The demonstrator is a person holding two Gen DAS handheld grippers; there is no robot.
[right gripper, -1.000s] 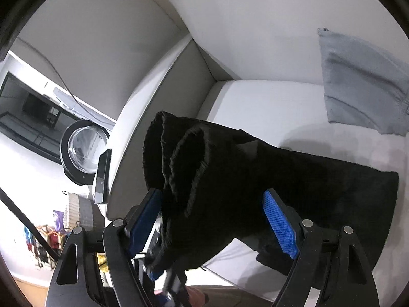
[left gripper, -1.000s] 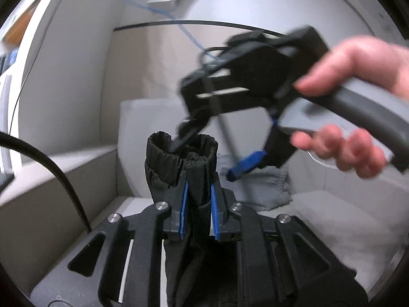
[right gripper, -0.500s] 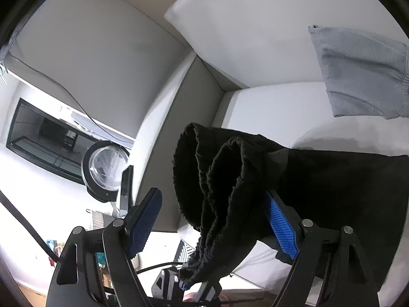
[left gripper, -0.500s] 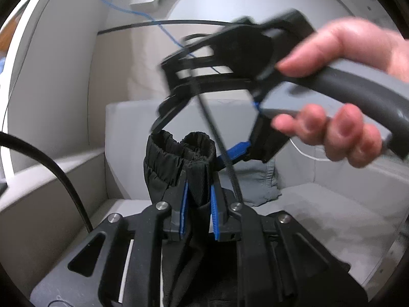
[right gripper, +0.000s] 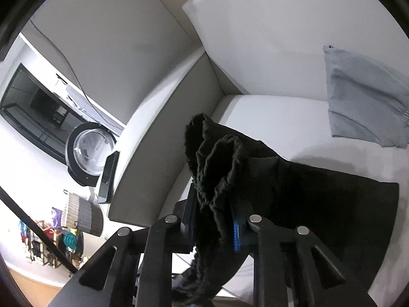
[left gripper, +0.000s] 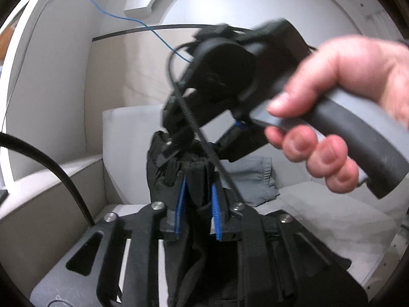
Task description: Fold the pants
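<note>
Item: black fabric pants with gathered elastic waistband, bunched waistband raised, the remainder trailing onto the pale grey sofa seat cushion.

Left gripper: blue pads flank the waistband fabric; jaws opening, cloth between them.

Right gripper: jaws closing, gathered waistband between the pads; seen from the left wrist it crosses directly ahead, blurred, held by a bare hand.

Surroundings: folded grey garment on the cushion beyond, apart from the pants; grey sofa armrest alongside; black-rimmed round ring lamp past the armrest; thin blue cable overhead.
</note>
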